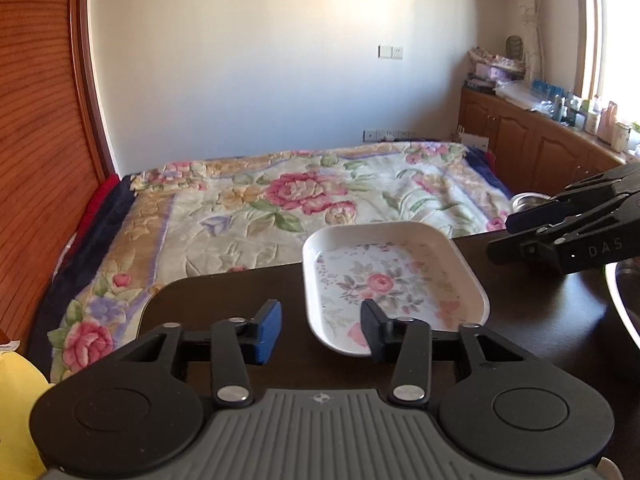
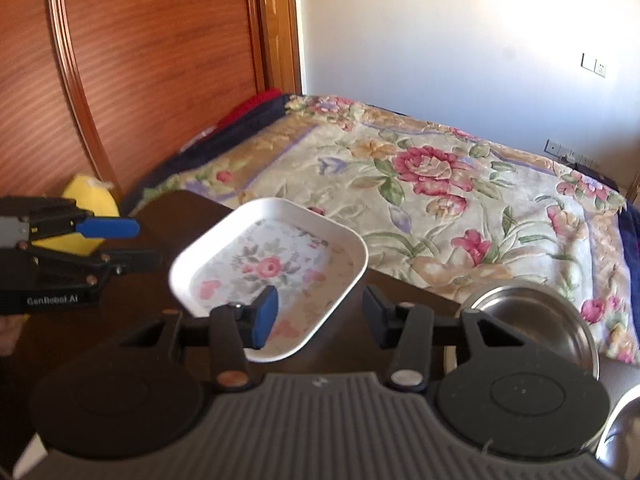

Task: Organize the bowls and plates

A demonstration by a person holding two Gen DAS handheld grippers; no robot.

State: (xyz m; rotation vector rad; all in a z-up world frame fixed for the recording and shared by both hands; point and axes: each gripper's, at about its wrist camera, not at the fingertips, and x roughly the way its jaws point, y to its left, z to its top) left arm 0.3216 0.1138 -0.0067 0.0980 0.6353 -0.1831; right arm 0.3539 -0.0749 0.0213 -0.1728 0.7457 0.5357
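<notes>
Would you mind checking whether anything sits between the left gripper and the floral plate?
Nothing visible does. The left gripper is open, and only bare dark table lies between it and the floral plate.

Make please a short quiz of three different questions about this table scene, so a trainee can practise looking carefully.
1. True or false: the left claw is shut on the flowered plate.
2. Multiple choice: the metal bowl stands where, seen from the right wrist camera? A) on the bed B) on the dark table, right of the plate C) inside the plate
3. Fill in: the plate is white and its middle shows a pink ____.

Key:
1. False; both the left claw and the right claw are open and hold nothing.
2. B
3. flower (a rose)
</notes>
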